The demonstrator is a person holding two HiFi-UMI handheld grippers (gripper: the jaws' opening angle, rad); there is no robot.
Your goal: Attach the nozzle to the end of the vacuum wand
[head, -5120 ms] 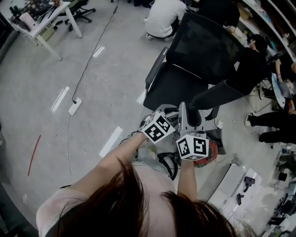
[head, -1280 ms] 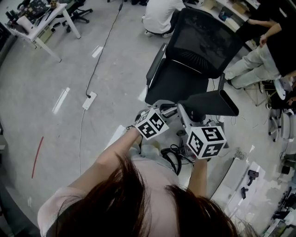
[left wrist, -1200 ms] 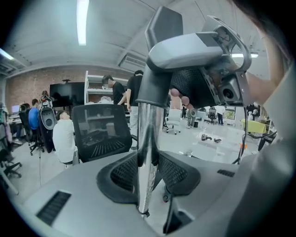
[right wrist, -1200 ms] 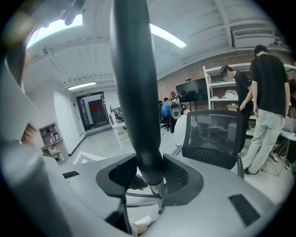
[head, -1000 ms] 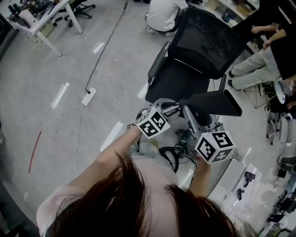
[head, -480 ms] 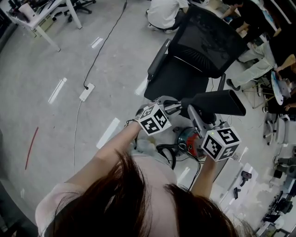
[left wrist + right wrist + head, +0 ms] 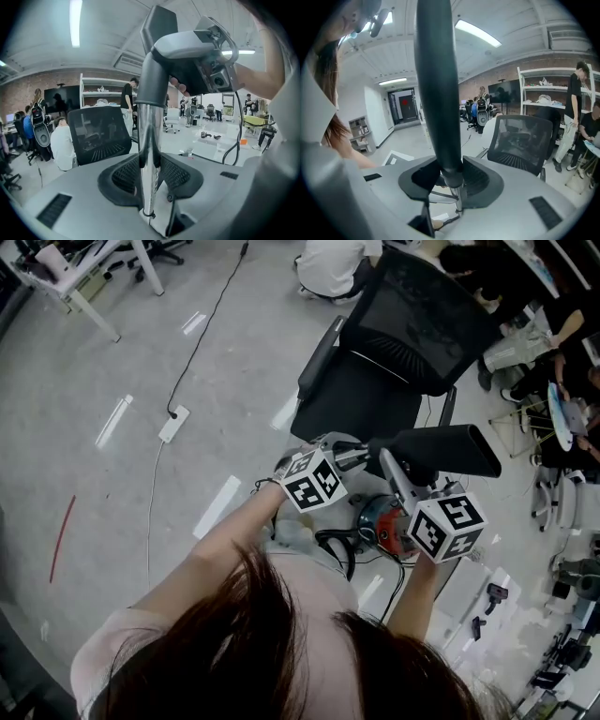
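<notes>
My left gripper is shut on the chrome vacuum wand, whose tube runs up between its pads. The wand's upper end goes into the dark neck of the black nozzle, whose flat head points right above the chair's seat. My right gripper holds that neck. Its jaws closed a little and have just eased open slightly, but both pads still touch the neck. Below the neck's end the chrome wand shows. From the left gripper view the nozzle's neck rises from the tube.
A black mesh office chair stands just beyond the grippers. The red vacuum body and its black hose lie on the floor below them. A power strip with cable lies left. People sit and crouch at the top and right.
Since five seconds ago the right gripper has moved right and the nozzle's head has swung out to the right. Over the last second both grippers only rolled slightly.
</notes>
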